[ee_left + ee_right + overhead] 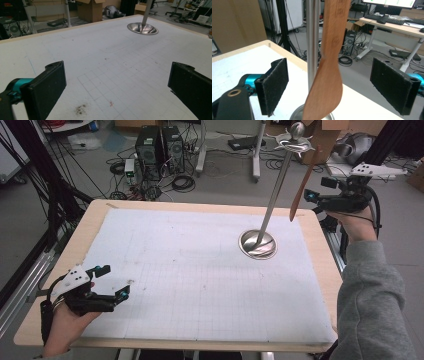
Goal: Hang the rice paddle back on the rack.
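Observation:
A metal stand rises from a round dish-shaped base at the right of the white mat, and its pole leans up to a hooked top. A wooden spatula hangs from that top, blade down, beside the pole. My right gripper is open beside it; the spatula's blade hangs between the jaws and neither pad touches it. My left gripper rests open at the mat's near left corner, with nothing between its jaws.
The white gridded mat covers a wooden table top; small dark stains mark it near my left gripper. Beyond the far edge the floor holds computer towers, cables and cardboard boxes.

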The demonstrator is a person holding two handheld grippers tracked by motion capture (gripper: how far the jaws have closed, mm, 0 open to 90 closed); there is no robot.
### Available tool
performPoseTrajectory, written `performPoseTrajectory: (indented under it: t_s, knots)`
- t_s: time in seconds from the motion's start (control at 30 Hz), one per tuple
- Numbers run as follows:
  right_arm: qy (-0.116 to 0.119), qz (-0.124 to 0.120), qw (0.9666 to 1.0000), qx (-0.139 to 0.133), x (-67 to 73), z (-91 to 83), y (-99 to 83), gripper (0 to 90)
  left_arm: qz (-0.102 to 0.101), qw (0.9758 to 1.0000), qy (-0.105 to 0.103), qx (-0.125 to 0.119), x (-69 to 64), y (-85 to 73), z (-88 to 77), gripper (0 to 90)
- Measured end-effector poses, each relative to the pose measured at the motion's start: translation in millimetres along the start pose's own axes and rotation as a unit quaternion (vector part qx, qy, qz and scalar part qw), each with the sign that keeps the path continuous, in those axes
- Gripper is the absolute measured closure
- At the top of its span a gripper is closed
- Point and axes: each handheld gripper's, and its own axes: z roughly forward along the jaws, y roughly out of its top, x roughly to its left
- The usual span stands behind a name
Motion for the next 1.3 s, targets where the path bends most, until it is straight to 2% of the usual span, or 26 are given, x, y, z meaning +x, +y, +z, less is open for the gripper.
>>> performPoseTrajectory:
  t_s: [0.3, 0.47, 0.6, 0.9, 1.23, 1.3]
  knots:
    - [0.005, 0.006, 1.0000, -0.003, 2.4, -5.0, -13.5, 13.0, 0.000, 1.0000, 0.003, 0.009, 1.4, -2.0, 4.9, 2.1]
    - [0.013, 0.000, 0.9998, -0.014, 11.5, -12.0, -17.9, 13.1, -0.001, 0.9999, 0.007, 0.007, 1.8, -1.7, 4.5, 2.1]
    - [0.018, -0.005, 0.9998, -0.012, 20.2, -16.6, -23.8, 13.0, -0.001, 1.0000, 0.006, 0.007, 1.6, -1.9, 4.9, 2.1]
    - [0.024, 0.006, 0.9994, -0.026, 35.7, -27.2, -43.5, 12.7, -0.002, 1.0000, 0.000, -0.005, 0.0, 1.7, 3.5, 2.1]
    - [0.036, 0.008, 0.9987, -0.036, 56.3, -29.0, -68.0, 11.2, -0.004, 1.0000, 0.002, -0.007, 0.7, 1.8, 2.8, 2.1]
    - [0.038, 0.015, 0.9986, -0.033, 59.5, -29.0, -72.3, 11.2, -0.005, 1.0000, 0.003, -0.007, 1.2, 1.6, 2.5, 2.1]
